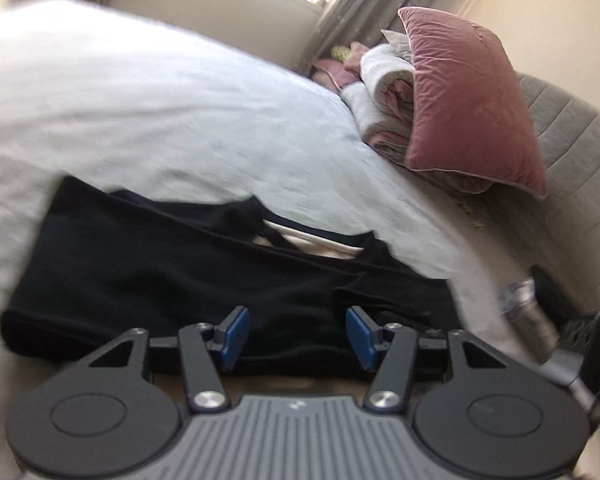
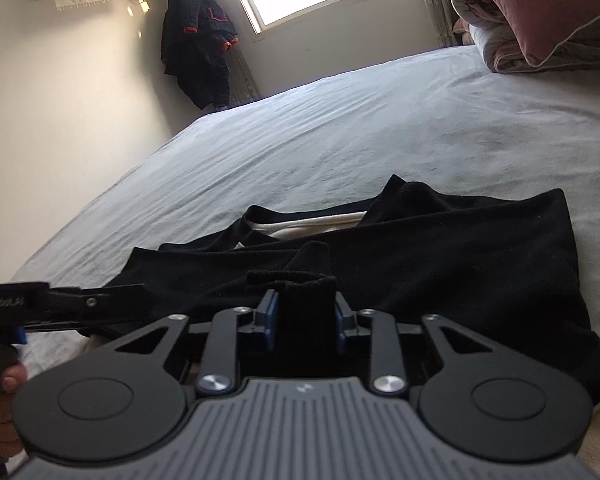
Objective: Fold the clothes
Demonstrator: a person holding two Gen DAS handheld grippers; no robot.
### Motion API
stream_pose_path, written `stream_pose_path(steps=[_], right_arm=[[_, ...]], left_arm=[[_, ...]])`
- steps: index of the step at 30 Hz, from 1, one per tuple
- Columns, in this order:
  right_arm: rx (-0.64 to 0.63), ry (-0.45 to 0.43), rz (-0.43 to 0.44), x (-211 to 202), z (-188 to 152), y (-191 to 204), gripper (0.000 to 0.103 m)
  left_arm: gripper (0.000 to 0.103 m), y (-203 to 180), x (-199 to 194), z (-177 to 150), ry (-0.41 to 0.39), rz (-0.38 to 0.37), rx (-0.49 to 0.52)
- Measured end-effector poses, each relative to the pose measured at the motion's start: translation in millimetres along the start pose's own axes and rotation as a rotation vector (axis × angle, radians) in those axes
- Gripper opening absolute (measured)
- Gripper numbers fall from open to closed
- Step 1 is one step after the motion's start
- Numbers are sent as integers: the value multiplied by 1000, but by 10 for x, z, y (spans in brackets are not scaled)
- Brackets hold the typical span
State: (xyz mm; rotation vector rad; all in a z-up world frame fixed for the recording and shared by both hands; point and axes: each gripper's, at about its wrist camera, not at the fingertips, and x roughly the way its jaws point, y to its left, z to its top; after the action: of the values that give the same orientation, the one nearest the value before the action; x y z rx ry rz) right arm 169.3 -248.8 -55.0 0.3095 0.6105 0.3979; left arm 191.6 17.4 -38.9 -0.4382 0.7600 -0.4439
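Black cloth is pinched in the right claw [image 2: 305, 322], a small bunch of the garment [image 2: 440, 264] that lies on the near part of the bed [image 2: 340, 132], while the left claw [image 1: 297, 332] is wide over the near hem and holds nothing. To fold well, I think the left should first grip the hem, then both lift level and carry it toward the collar. Farther back the pillow [image 1: 472, 96] is well apart.

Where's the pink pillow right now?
The pink pillow leans on rolled bedding at the head of the bed, upper right in the left wrist view, well beyond the black garment.
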Motion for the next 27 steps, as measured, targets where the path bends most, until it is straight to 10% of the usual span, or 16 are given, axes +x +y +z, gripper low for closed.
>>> stream_pose_path(steps=[5,15,20,27], right_arm=[[8,33,34,-37,47,-8,23],[13,80,43,-58,80,-76,26],[16,97,46,-51,70,-93,27],[67,73,55,-56,56,-138,20]], left_arm=[[59,-141,348,153,97,-144,-114],[59,-389,637,149,213,35,-223],[13,-348,740,136,190,64,-296],[6,-465,733,201,110,66,-274]])
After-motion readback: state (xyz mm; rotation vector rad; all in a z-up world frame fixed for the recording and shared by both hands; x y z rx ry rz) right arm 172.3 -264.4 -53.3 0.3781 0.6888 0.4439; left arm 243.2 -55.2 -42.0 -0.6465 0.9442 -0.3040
